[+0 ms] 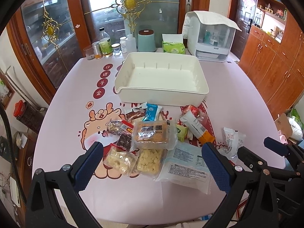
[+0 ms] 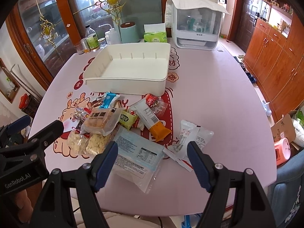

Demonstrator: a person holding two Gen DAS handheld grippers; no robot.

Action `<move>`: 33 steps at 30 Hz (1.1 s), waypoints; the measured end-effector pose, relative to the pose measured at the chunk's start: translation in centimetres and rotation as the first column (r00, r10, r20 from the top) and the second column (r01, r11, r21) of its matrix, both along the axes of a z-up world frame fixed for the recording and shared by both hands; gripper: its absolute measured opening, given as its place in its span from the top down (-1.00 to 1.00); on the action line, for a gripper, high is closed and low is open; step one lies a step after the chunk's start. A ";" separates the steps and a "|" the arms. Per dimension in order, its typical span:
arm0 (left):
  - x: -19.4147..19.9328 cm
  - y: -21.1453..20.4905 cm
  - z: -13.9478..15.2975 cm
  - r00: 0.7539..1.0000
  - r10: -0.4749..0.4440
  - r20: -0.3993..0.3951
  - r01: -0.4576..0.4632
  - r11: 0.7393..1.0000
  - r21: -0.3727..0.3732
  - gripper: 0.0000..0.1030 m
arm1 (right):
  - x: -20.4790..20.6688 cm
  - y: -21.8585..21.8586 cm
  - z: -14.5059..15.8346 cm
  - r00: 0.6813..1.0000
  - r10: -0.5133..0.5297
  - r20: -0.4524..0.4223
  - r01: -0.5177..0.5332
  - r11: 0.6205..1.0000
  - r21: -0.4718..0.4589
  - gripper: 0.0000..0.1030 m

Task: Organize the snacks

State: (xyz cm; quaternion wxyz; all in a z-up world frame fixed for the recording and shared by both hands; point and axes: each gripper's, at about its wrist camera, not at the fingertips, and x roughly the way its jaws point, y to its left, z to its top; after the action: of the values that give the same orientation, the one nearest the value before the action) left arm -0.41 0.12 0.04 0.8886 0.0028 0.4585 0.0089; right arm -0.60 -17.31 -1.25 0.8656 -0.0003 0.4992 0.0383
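A: Status check. White bin (image 1: 161,79) sits mid-table, past the snack pile, and its floor is bare. Nothing sorted into it yet, as far as I can see.

B: Agreed. Every packet lies on the pink tablecloth (image 2: 218,98), on the near side of the bin. Main heap: the clear pack of golden cakes (image 1: 152,133) on top, two pale puffed-rice packs (image 1: 133,160) below it, a blue sachet (image 1: 152,112) just by the bin's front wall.

A: Large pale-blue flat pack (image 2: 134,157) nearest the holder. White-and-orange stick pack (image 2: 152,119) lies diagonal beside the heap. One white pouch (image 2: 190,136) sits apart, off to the right.

B: Claws?

A: Left gripper (image 1: 152,163) spread wide, nothing between the pads, hovering over the near edge of the heap. Right gripper (image 2: 153,161) likewise spread and holding nothing, poised above the flat pack and the pouch.

B: So my reading: the task is at its start. Whole pile left to move, bin ready.

A: Likely first candidates are the loose ones, the pouch or the flat pack. The overlapping heap looks fiddlier; crinkly film may slip.
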 end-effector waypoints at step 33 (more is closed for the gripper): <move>-0.6 1.2 0.1 1.000 0.022 0.009 -0.022 1.000 0.000 -0.99 | -0.6 0.3 0.6 0.999 0.021 0.028 -0.022 1.000 0.015 -0.47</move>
State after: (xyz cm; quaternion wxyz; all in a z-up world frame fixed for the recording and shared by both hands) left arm -1.03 1.37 0.18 0.8905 -0.0021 0.4547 0.0186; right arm -1.20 -17.02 -0.63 0.8721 0.0002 0.4866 0.0513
